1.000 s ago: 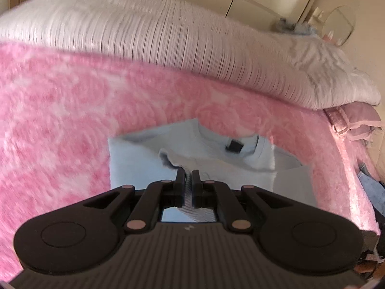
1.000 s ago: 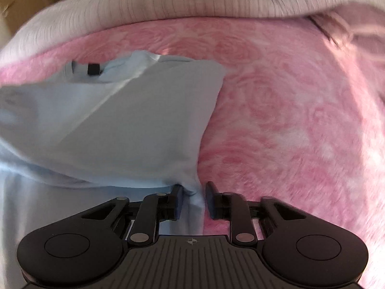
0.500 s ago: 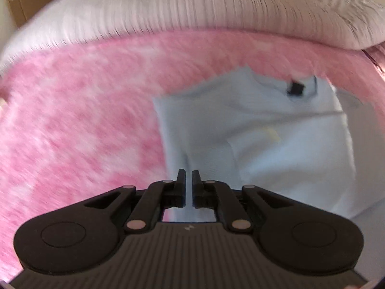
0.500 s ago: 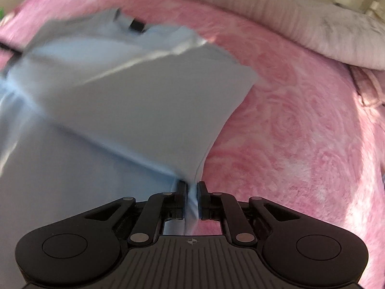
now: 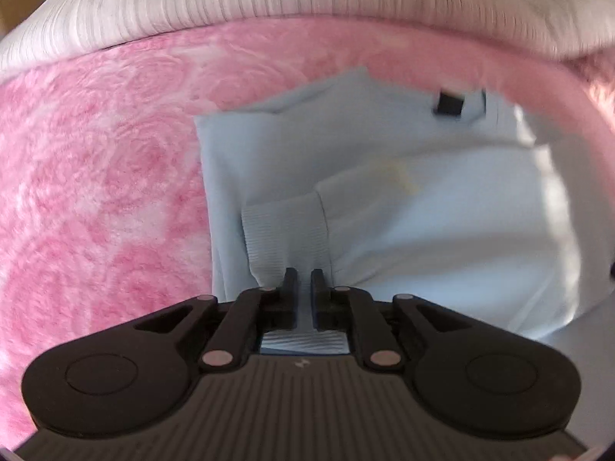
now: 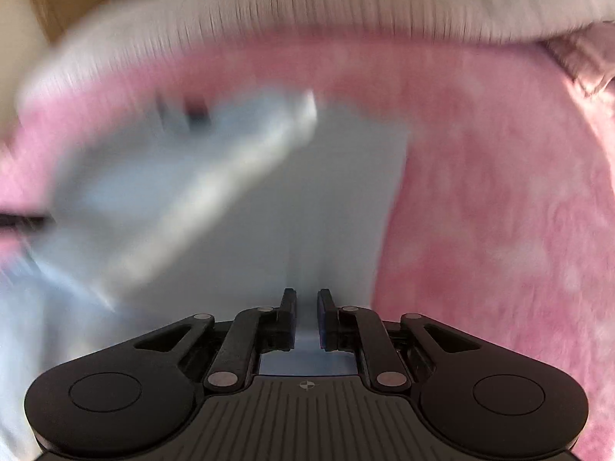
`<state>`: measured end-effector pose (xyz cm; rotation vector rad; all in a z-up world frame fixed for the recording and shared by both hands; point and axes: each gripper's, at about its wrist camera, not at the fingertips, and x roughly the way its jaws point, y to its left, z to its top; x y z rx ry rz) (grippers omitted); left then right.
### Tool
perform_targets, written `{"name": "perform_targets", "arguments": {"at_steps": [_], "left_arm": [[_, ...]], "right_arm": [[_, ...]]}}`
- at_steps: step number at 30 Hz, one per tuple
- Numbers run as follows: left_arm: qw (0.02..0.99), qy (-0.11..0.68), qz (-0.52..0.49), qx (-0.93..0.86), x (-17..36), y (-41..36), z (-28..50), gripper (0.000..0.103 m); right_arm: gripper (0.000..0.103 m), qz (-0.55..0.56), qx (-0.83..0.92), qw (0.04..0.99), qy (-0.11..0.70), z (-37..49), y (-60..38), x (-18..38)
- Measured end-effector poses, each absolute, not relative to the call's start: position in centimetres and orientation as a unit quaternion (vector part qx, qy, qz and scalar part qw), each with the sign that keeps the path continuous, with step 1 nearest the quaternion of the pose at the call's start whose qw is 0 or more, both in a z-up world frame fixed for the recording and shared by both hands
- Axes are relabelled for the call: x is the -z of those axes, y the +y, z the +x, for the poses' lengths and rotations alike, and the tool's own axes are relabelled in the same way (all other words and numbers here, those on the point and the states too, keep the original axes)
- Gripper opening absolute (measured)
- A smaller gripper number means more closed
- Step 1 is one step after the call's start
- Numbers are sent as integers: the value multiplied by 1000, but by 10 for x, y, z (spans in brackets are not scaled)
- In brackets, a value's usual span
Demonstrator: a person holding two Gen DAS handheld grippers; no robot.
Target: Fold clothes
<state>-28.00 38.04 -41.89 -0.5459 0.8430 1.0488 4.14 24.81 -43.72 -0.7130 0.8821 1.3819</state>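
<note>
Pinching one blue sweatshirt: two claws, left claw, right claw.

The light-blue sweatshirt now lies folded narrower on the bed, its ribbed cuff at frame centre, pinched by the left hand-held gripper; the right hand-held gripper has narrowed on fabric.
</note>
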Motion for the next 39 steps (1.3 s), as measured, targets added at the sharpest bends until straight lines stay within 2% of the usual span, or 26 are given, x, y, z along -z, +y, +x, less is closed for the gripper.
{"name": "perform_targets", "arguments": {"at_steps": [8, 12, 16, 22, 25, 29, 31, 34, 39], "left_arm": [[777, 373, -255, -438, 414, 341, -303, 7], [783, 411, -258, -390, 437, 300, -323, 7], [792, 416, -258, -365, 442, 247, -372, 7], [762, 423, -321, -372, 419, 220, -414, 4], [791, 386, -313, -356, 404, 222, -392, 3], [847, 335, -267, -315, 403, 241, -322, 4], [862, 329, -249, -293, 418, 253, -286, 4], [861, 363, -242, -260, 447, 254, -257, 4], [882, 362, -201, -224, 448, 183, -291, 3]], "right_arm": [[10, -301, -601, 641, 371, 24, 220, 399], [10, -338, -564, 650, 381, -7, 198, 417], [10, -369, -512, 672, 387, -35, 133, 425], [10, -383, -463, 683, 415, -63, 65, 408], [10, -350, -503, 680, 403, -67, 82, 392], [10, -322, -555, 672, 369, -49, 123, 396], [10, -317, -579, 665, 350, -35, 144, 406], [11, -328, -606, 645, 329, -15, 162, 425], [11, -363, -646, 612, 275, -6, 101, 442]]}}
